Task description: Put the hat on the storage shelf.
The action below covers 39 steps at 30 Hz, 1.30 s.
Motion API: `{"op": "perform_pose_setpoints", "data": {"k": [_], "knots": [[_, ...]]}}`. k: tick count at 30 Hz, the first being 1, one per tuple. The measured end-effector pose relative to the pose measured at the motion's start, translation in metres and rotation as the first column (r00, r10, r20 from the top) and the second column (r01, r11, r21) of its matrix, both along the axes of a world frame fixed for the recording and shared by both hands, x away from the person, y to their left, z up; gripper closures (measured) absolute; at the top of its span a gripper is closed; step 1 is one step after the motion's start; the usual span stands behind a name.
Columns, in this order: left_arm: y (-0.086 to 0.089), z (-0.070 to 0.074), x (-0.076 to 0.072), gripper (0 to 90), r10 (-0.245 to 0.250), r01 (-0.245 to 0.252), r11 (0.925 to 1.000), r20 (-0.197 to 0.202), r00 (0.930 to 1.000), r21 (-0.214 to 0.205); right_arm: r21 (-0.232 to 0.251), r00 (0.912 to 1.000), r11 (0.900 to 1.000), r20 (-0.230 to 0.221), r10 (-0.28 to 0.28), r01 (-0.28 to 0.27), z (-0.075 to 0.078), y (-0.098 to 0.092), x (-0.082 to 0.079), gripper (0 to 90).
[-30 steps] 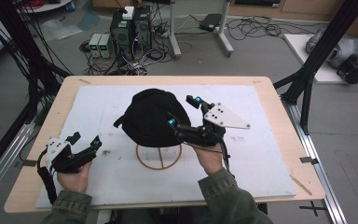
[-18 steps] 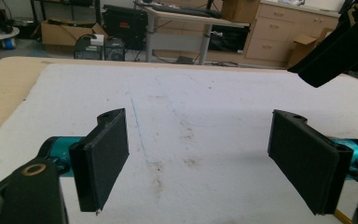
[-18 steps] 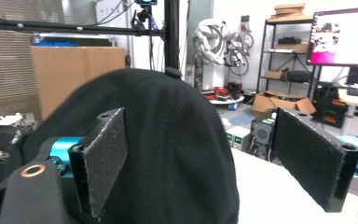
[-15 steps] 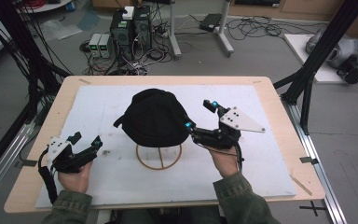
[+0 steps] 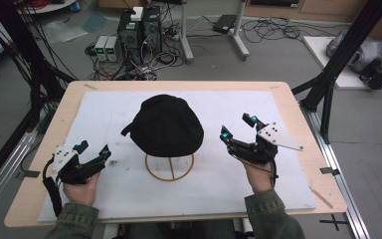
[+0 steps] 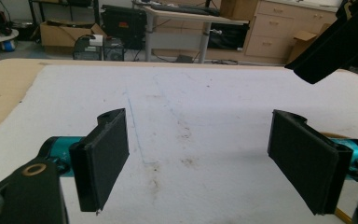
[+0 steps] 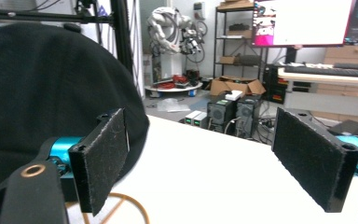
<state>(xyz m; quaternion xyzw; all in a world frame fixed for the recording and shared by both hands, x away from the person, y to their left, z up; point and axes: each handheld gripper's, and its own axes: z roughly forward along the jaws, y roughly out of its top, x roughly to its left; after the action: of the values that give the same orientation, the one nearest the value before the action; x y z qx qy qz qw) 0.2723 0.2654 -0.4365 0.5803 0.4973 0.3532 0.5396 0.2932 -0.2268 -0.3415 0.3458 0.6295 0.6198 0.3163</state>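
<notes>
A black cap (image 5: 165, 125) sits on a round wooden stand (image 5: 170, 167) at the middle of the white mat (image 5: 229, 199). My right gripper (image 5: 238, 128) hovers to the right of the cap, apart from it, jaws open and empty. In the right gripper view the cap (image 7: 42, 93) bulks large at the left beyond the left pad (image 7: 103, 158), with the stand's ring (image 7: 121, 207) below it. My left gripper (image 5: 94, 150) rests low on the mat at the front left, open with nothing between its pads (image 6: 103, 156). The cap's brim (image 6: 331, 44) shows at the top right of the left gripper view.
The wooden table's edge (image 5: 298, 102) frames the mat. Black frame posts (image 5: 335, 74) stand at the right and left corners. On the floor behind are computer towers (image 5: 139, 27) with tangled cables. Bare mat lies in front of the stand.
My right gripper has drawn away from the cap's side, moving right and down toward the mat, jaws still open. The left gripper has stayed put. The cap rests on its stand.
</notes>
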Motion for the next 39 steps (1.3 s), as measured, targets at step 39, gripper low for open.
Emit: {"op": "perform_pose_setpoints", "data": {"k": [39], "knots": [[0.002,-0.001,-0.001,20.1,0.051,-0.051,0.9985,0.017,0.9985,0.021,-0.072,0.8815,0.88,-0.019,-0.472,0.47,-0.095,-0.082,-0.014,13.1]]}}
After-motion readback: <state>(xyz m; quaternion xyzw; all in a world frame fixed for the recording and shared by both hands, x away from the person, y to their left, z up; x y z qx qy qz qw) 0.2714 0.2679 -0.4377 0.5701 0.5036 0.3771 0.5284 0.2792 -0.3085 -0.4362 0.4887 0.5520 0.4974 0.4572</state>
